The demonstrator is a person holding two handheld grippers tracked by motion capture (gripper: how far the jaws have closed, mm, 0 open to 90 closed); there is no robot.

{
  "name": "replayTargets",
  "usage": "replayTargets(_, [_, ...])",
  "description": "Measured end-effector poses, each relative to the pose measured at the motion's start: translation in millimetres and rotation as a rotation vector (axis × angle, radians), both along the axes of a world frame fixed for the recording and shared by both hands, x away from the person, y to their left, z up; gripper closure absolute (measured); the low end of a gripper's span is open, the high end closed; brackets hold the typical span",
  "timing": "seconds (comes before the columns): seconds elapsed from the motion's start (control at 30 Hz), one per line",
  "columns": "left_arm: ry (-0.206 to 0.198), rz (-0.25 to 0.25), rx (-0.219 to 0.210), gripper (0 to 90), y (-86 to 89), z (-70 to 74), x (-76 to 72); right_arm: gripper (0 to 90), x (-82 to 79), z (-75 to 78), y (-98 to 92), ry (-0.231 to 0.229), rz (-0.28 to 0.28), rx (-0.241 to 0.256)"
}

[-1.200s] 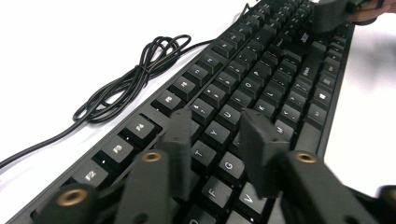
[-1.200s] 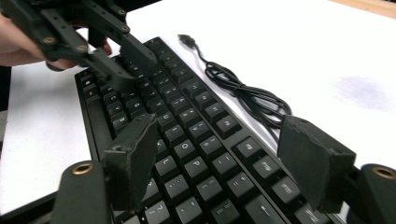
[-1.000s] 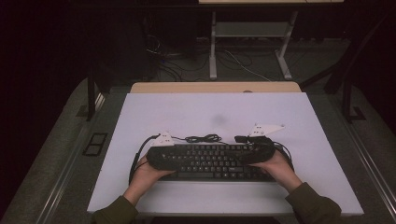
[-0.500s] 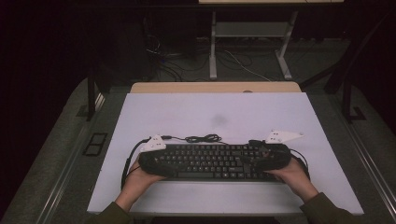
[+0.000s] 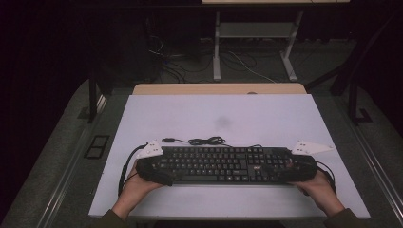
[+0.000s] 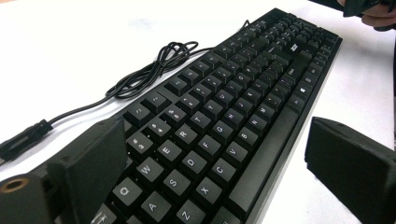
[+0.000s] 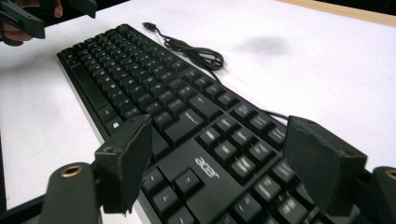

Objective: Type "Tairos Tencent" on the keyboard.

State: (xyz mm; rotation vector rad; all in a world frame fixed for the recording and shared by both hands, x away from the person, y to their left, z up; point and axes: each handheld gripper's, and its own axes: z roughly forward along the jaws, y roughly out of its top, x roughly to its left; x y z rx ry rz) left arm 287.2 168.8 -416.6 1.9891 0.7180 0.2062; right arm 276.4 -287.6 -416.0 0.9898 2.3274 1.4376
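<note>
Now keyboard (image 5: 223, 164) between left gripper (image 5: 151, 167), right gripper (image 5: 300, 166), jaws straddling its ends

I see a pale lilac-white rectangular worktop (image 5: 266, 114) with a light wooden strip along its far edge. Lying flat on it, near the front edge, is a long black plastic computer keyboard (image 5: 223, 164). Just behind the keyboard its thin black cable (image 5: 205, 141) rests in a loose coil, and a faint grey smudge (image 5: 222, 122) sits farther behind.
</note>
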Motion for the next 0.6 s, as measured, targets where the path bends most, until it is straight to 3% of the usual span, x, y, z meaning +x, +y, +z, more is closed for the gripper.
replayTargets(0.33, [0.0, 0.008, -0.003, 2.5, 4.5, -0.6, -0.8, 23.5, -11.7, -7.8, -21.6, 0.023, -0.035, -0.007])
replayTargets(0.6, [-0.005, 0.006, -0.004, 2.6, 4.8, -0.2, 0.0, 23.5, -11.7, -10.3, -23.1, 0.022, -0.035, -0.01])
